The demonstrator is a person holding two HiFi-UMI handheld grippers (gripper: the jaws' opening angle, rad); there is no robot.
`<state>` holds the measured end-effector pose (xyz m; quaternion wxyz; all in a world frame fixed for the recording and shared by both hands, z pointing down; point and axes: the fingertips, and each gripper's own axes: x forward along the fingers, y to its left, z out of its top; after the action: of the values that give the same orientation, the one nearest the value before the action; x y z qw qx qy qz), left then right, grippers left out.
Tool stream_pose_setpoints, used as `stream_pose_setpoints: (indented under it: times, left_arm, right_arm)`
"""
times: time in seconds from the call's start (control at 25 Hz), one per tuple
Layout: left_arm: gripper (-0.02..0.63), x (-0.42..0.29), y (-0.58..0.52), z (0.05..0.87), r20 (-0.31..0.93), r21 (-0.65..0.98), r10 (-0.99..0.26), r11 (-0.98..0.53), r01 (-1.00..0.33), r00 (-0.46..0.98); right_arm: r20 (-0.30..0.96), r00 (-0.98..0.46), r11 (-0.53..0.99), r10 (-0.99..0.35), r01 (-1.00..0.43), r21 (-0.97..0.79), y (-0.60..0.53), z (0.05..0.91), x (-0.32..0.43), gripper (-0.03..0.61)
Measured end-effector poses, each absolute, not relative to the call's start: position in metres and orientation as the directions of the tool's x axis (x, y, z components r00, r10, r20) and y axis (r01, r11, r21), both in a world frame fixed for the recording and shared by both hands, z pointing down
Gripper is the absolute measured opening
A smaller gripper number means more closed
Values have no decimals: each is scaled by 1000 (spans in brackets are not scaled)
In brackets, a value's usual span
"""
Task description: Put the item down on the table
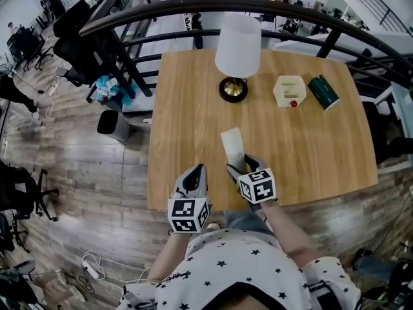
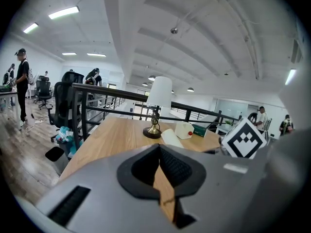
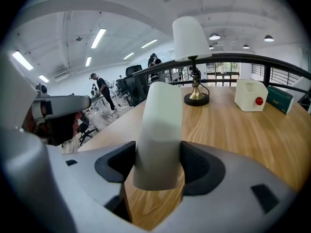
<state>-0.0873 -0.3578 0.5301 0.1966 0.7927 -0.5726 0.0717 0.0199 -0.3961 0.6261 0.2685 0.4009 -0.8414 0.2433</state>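
Note:
A pale, flat white item (image 1: 232,146) sticks out forward from my right gripper (image 1: 237,166), which is shut on its near end over the front part of the wooden table (image 1: 187,108). In the right gripper view the item (image 3: 160,130) stands between the two dark pads, above the tabletop. My left gripper (image 1: 195,173) hovers just left of it at the table's front edge. Its jaws are shut together with nothing between them (image 2: 159,161). From the left gripper view the item (image 2: 170,137) shows just beyond the jaws.
A lamp (image 1: 237,50) with a white shade and brass base stands at the table's far middle. To its right sit a white box with a red button (image 1: 289,90) and a dark green box (image 1: 322,92). A black railing (image 1: 193,8) runs behind the table.

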Motion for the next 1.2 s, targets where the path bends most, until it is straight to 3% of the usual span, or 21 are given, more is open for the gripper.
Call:
stream_pose_setpoints:
  times: [0.4, 1.2]
  left_arm:
    - [11, -89, -365, 534, 349, 230, -880, -254, -940, 323]
    - [11, -95, -363, 532, 348, 235, -882, -247, -940, 319]
  right_arm:
    - [766, -463, 580, -446, -801, -146, -401, 670, 22, 285]
    - [832, -397, 612, -388, -786, -90, -402, 699, 11, 284]
